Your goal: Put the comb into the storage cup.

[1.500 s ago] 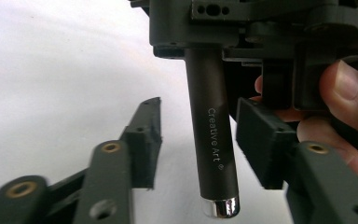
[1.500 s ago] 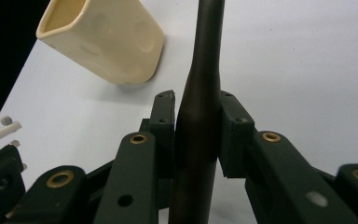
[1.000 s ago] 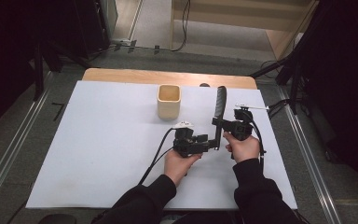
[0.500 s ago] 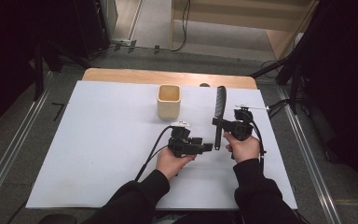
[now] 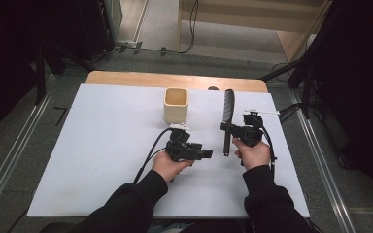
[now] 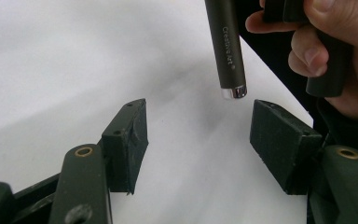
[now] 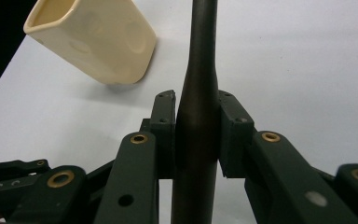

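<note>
In the high view, the right gripper (image 5: 234, 131) holds a dark brush (image 5: 228, 114) near a cream cup (image 5: 176, 105) on the white table (image 5: 87, 145). In the left gripper view, the left gripper (image 6: 198, 135) is wide open under the brush end. In the right gripper view, both jaws press the brush handle.

White sheet (image 5: 102, 145): covers the table, with a wooden strip (image 5: 141, 79) left bare along the far edge. Small dark object (image 5: 212, 89): at the sheet's far edge, too small to identify. Grey floor (image 5: 136, 60): metal rails (image 5: 10, 156) run off the left edge, and a cable (image 5: 193, 19) lies past the far edge.
</note>
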The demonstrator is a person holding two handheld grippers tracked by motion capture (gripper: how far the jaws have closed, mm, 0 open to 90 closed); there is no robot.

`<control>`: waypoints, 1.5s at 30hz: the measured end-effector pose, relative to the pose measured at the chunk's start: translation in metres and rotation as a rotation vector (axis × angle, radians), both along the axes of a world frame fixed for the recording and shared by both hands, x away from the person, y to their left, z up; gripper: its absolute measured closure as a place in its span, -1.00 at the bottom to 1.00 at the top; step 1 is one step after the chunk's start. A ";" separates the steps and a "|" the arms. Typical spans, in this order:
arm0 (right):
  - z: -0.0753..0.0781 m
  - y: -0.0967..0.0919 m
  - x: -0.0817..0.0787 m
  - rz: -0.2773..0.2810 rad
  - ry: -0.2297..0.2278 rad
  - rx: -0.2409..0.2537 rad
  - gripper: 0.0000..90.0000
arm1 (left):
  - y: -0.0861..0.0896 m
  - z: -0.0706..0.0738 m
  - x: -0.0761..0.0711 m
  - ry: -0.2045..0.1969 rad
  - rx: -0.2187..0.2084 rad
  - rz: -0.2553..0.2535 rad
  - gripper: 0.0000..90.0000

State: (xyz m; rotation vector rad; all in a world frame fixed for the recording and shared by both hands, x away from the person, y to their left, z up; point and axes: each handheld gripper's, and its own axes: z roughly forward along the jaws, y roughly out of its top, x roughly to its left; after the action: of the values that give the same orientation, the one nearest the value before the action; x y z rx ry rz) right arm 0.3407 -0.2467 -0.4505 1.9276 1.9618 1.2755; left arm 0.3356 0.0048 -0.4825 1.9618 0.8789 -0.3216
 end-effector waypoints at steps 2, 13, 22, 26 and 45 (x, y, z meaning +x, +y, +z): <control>0.000 0.000 0.000 -0.001 0.000 0.002 0.55 | 0.004 0.001 0.000 -0.008 0.008 -0.013 -0.17; 0.001 0.002 -0.002 0.008 -0.018 -0.001 0.55 | 0.023 0.006 -0.001 -0.036 0.037 -0.026 -0.22; 0.001 0.005 -0.002 0.019 -0.025 -0.008 0.55 | 0.041 0.012 -0.003 -0.062 0.055 -0.034 -0.28; 0.002 0.006 -0.003 0.018 -0.036 -0.011 0.55 | 0.048 0.014 -0.004 -0.062 0.077 -0.053 -0.31; 0.007 0.016 -0.006 0.039 -0.093 -0.010 0.55 | 0.085 0.024 -0.008 -0.091 0.117 -0.026 -0.31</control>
State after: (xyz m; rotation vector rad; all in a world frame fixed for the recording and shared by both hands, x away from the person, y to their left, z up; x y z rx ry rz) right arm 0.3349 -0.2304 -0.4435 1.7995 1.9663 1.3361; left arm 0.3281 0.0901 -0.4585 2.0805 0.8301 -0.1982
